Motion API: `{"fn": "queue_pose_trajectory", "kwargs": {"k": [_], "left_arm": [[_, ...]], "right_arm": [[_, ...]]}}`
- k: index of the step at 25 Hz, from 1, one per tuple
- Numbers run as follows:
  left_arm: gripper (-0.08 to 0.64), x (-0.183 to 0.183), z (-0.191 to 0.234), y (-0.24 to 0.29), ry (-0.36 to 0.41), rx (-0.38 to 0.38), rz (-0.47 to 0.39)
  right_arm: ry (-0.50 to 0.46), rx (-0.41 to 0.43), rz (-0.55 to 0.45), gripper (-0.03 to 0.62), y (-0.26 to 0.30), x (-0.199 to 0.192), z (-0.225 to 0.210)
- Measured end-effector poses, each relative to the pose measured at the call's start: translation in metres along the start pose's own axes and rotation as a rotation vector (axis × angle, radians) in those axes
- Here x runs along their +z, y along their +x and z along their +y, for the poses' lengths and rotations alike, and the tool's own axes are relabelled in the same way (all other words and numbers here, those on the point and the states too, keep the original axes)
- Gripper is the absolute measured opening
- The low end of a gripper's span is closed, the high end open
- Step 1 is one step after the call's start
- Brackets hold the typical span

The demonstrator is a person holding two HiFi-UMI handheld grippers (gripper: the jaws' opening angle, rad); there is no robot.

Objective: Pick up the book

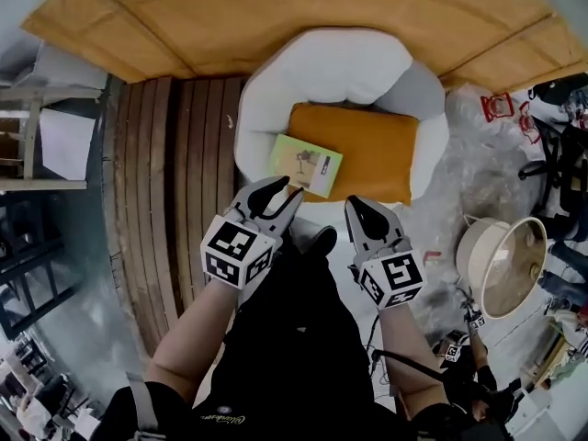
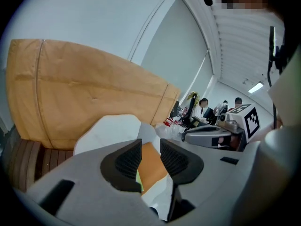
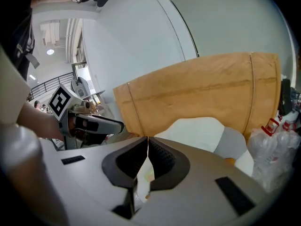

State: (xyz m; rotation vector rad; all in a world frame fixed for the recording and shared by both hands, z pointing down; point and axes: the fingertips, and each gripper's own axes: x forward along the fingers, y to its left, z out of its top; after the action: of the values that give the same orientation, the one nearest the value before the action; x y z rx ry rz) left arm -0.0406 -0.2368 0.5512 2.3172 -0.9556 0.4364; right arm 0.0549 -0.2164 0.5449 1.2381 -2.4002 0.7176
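Note:
A thin green book (image 1: 306, 163) lies flat on the orange cushion (image 1: 377, 154) of a white padded seat (image 1: 340, 67), at the cushion's near left corner. My left gripper (image 1: 283, 191) hovers just short of the book's near edge; its jaws stand a narrow gap apart with nothing between them, and the cushion shows through the gap in the left gripper view (image 2: 150, 149). My right gripper (image 1: 360, 206) hangs beside it to the right, over the cushion's front edge, shut and empty, pads touching (image 3: 147, 147).
A wooden slatted platform (image 1: 165, 200) lies left of the seat, with a brown paper-covered wall (image 1: 276, 16) behind. A white fan (image 1: 505, 265), crumpled plastic (image 1: 487, 173) and red items (image 1: 497, 107) sit at the right. My dark-clothed legs and shoe (image 1: 322, 242) are below the grippers.

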Motion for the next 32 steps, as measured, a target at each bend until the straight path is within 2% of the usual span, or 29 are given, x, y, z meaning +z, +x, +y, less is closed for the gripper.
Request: {"fn": "queue_pose_trajectory", "kwargs": {"k": [11, 15, 20, 26, 32], "left_arm": [[0.133, -0.054, 0.04, 0.043, -0.07, 0.027, 0.069], [0.169, -0.097, 0.064, 0.073, -0.091, 0.035, 0.114], [0.238, -0.17, 0.099, 0.112, -0.113, 0.023, 0.209], [0.301, -0.242, 0.155, 0.152, -0.101, 0.081, 0.283], [0.333, -0.293, 0.206, 0.187, -0.086, 0.133, 0.344]], "right_arm": [[0.029, -0.037, 0.093, 0.011, 0.049, -0.055, -0.029], [0.051, -0.055, 0.149, 0.011, 0.08, -0.1, -0.05], [0.068, -0.072, 0.214, 0.018, 0.12, -0.163, -0.073], [0.101, -0.097, 0.271, 0.173, 0.16, -0.236, -0.103], [0.155, -0.122, 0.317, 0.239, 0.191, -0.291, -0.132]]}}
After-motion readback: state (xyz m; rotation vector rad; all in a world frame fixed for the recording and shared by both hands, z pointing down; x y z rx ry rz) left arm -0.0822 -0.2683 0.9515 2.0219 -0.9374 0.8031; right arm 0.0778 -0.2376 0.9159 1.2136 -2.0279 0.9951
